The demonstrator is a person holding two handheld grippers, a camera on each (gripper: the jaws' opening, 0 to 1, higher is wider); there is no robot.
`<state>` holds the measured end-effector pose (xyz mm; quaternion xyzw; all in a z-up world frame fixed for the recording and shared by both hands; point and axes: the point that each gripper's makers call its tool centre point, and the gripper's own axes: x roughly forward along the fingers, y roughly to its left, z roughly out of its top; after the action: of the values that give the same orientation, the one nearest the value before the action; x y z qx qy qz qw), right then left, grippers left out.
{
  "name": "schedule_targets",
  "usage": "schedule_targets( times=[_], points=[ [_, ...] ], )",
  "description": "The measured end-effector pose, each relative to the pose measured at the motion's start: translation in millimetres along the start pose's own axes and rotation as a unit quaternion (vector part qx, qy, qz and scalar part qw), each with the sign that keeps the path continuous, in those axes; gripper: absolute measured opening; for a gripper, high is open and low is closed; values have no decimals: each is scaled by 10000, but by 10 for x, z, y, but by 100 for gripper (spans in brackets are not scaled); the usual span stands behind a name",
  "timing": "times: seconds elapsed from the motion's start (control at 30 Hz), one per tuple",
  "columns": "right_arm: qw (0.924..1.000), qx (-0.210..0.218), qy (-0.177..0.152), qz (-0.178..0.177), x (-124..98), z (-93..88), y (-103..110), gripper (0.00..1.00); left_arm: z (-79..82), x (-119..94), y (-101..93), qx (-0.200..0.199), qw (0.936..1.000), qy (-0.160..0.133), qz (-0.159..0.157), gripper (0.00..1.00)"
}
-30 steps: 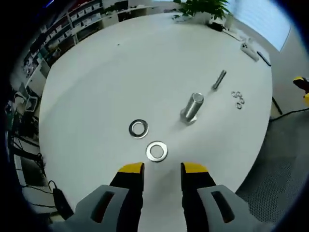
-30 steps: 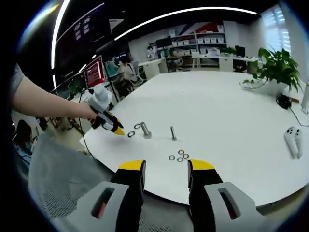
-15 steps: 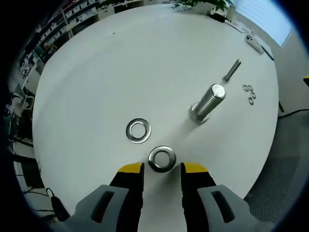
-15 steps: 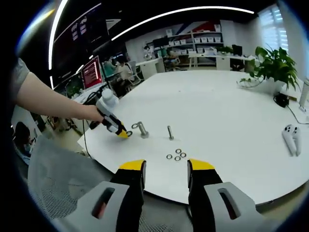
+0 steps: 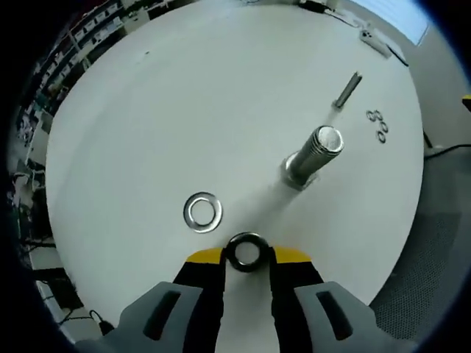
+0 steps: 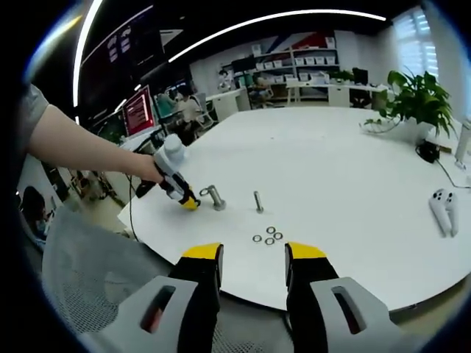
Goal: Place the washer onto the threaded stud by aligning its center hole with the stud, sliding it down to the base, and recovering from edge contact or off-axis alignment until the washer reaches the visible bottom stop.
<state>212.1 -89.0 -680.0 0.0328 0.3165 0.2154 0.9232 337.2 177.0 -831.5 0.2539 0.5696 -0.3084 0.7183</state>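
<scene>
Office: shelves (image 6: pixel 298 62), monitors (image 6: pixel 142 110), desks (image 6: pixel 235 99).

Too small in the right gripper view to tell whether the left gripper (image 6: pixel 189 202) grips a washer (image 5: pixel 246 251). Lower rim of that washer hidden between yellow tips in the left gripper view. Near edge of the surface (image 6: pixel 353 176) hidden behind the right gripper (image 6: pixel 252 254).

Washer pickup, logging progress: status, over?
Left gripper fingers straddle one washer on the table; closure unclear. Right gripper open, hanging back. Stud bare, path clear.

white table (image 6: pixel 346 162), office shelves (image 6: pixel 309 62)
</scene>
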Motion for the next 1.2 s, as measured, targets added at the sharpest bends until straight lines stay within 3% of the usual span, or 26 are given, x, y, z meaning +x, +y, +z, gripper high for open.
schedule_targets(
  times=[0.17,0.53,0.6,1.07,1.2],
  points=[
    [10000,-10,13,14,-1,-5,7,36,-66,-10,-7,77,9998,189,-51,21],
    [10000,-7,15,10,0,-7,7,36,-58,6,-20,280,9985,469,-87,22],
    [10000,2,16,8,0,-8,6,36,-49,8,-21,412,9980,461,-120,22],
    [10000,17,24,-11,-6,-17,-2,35,-58,-16,-50,235,9980,593,-54,20],
    [10000,6,22,-10,-7,-15,-2,35,-77,-16,-34,267,9988,380,-169,19]
  ],
)
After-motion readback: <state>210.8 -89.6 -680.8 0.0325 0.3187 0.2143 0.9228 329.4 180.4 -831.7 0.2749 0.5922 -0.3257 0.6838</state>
